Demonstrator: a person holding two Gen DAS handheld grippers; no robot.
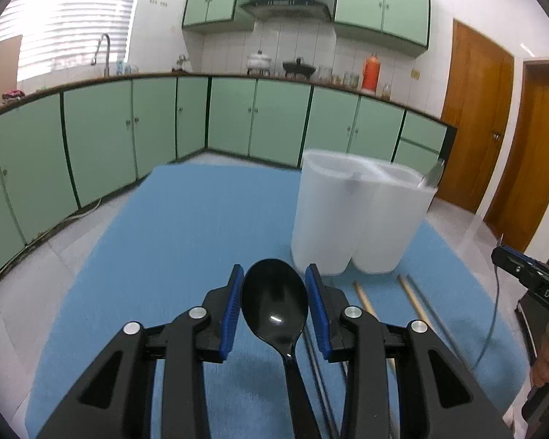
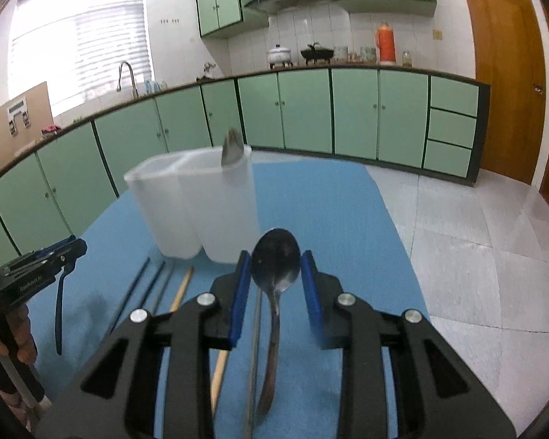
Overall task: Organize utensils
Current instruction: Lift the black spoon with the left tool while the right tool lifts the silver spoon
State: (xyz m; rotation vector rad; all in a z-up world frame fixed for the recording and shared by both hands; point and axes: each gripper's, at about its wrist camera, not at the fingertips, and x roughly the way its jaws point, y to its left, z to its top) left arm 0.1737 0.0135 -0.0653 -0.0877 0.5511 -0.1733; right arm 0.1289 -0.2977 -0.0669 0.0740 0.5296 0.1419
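Observation:
My left gripper is shut on a black plastic spoon; the bowl sits between the blue pads and the handle runs back towards the camera. My right gripper is shut on a metal spoon, held the same way, bowl forward. Both spoons hang above the blue mat. A white divided utensil holder stands just beyond the fingertips, to the right in the left wrist view and to the left in the right wrist view. A metal utensil sticks out of one of its compartments.
Wooden chopsticks and dark chopsticks lie on the mat in front of the holder. The other gripper and the hand holding it show at each view's edge. Green kitchen cabinets and tiled floor lie beyond the mat.

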